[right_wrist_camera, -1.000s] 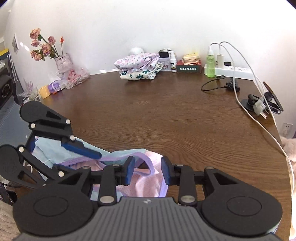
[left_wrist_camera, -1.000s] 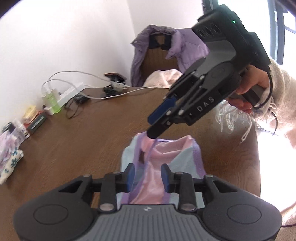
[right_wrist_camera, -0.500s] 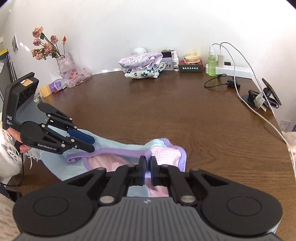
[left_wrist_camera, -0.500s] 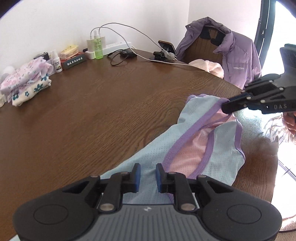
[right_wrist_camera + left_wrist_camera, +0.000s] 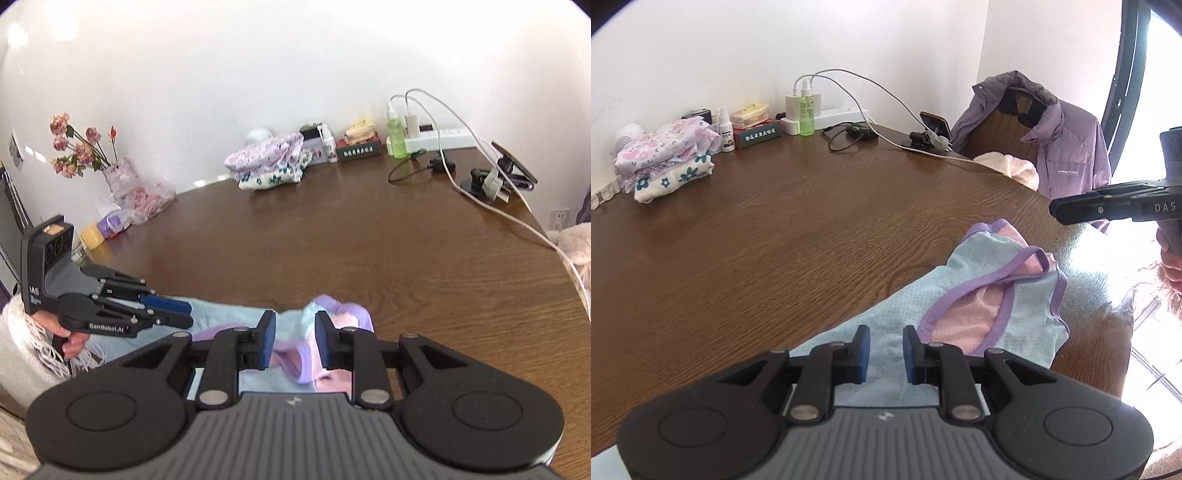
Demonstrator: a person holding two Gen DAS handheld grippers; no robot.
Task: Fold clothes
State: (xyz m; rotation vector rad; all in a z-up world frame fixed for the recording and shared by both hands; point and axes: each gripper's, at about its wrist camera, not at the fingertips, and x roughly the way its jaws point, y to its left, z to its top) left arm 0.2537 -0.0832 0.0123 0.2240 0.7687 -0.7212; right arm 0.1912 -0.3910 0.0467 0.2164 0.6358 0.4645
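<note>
Garment (image 5: 982,306), pale blue mesh with purple trim and pink lining, lies spread along the desk (image 5: 783,236) near edge. Left gripper (image 5: 885,349) stands slightly apart over the blue end, apparently gripping nothing; right gripper (image 5: 291,341) has just reopened narrowly above the bunched trim, empty. Pinch one layer at each end, lift evenly, then fold.
</note>
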